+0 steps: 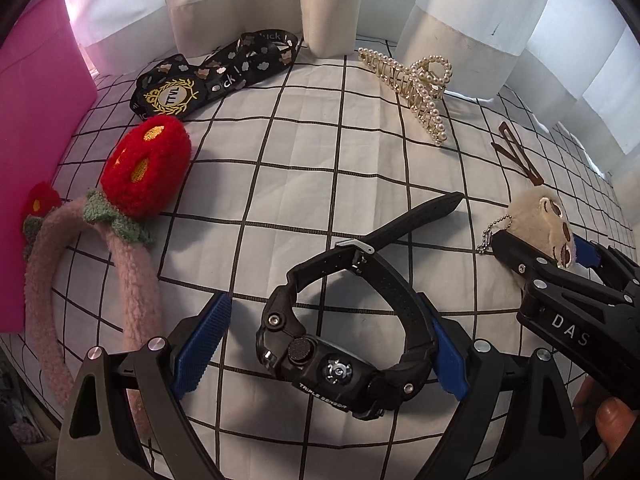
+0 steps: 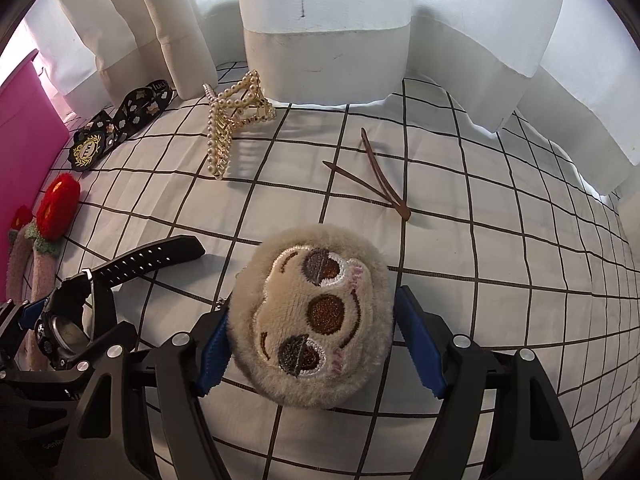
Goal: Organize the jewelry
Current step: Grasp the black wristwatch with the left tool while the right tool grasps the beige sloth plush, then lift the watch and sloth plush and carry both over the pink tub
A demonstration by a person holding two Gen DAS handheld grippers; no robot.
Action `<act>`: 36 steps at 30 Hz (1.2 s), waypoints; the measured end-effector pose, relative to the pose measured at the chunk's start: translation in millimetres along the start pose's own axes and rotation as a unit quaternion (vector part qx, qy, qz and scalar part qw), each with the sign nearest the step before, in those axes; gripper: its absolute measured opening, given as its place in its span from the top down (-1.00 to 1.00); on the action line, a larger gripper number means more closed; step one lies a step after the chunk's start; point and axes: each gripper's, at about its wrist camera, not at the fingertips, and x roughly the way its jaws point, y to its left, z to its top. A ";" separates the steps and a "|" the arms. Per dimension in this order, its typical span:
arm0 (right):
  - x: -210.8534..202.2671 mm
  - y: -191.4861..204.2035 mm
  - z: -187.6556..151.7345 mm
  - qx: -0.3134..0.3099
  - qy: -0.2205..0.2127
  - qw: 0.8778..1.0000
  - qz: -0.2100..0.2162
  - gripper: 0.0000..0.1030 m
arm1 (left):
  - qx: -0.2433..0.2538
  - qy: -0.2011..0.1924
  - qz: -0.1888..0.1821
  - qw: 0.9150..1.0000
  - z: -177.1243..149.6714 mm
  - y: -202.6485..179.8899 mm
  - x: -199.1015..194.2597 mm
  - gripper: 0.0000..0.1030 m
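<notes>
A black watch [image 1: 344, 344] lies on the checked cloth between the pads of my left gripper [image 1: 320, 344]. The jaws are wide; the right pad touches the strap, the left pad stands clear. The watch also shows in the right wrist view [image 2: 80, 300]. A beige plush sloth-face keychain [image 2: 316, 328] sits between the pads of my right gripper [image 2: 316, 344]. Both pads are at its sides, the left one touching the fur. In the left wrist view the plush [image 1: 540, 228] and the right gripper [image 1: 560, 272] are at the far right.
A pearl claw clip [image 1: 416, 88] and a brown hair clip [image 1: 520, 156] lie farther back. A black lanyard [image 1: 212, 76] lies at back left. A pink fuzzy headband with red strawberries [image 1: 136, 208] lies left, beside a pink box [image 1: 36, 160]. White curtains [image 2: 328, 28] hang behind.
</notes>
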 end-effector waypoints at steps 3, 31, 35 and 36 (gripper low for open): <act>0.1 2.6 -1.9 -0.003 -0.001 1.000 -0.003 -0.39 | 0.005 -0.004 0.008 1.000 -1.8 -2.0 0.2 -0.70; -26.6 15.3 -8.7 -0.013 -0.033 0.999 0.009 -0.05 | -0.003 -0.034 -0.010 0.999 -2.7 11.3 -26.0 -0.29; -32.2 17.1 -8.8 -0.014 -0.038 0.999 0.008 -0.05 | -0.003 -0.040 -0.005 0.999 -4.1 12.2 -29.1 -0.29; -33.0 17.8 -8.9 -0.014 -0.039 0.999 0.008 -0.05 | -0.002 -0.041 -0.005 0.999 -4.6 12.1 -29.8 -0.29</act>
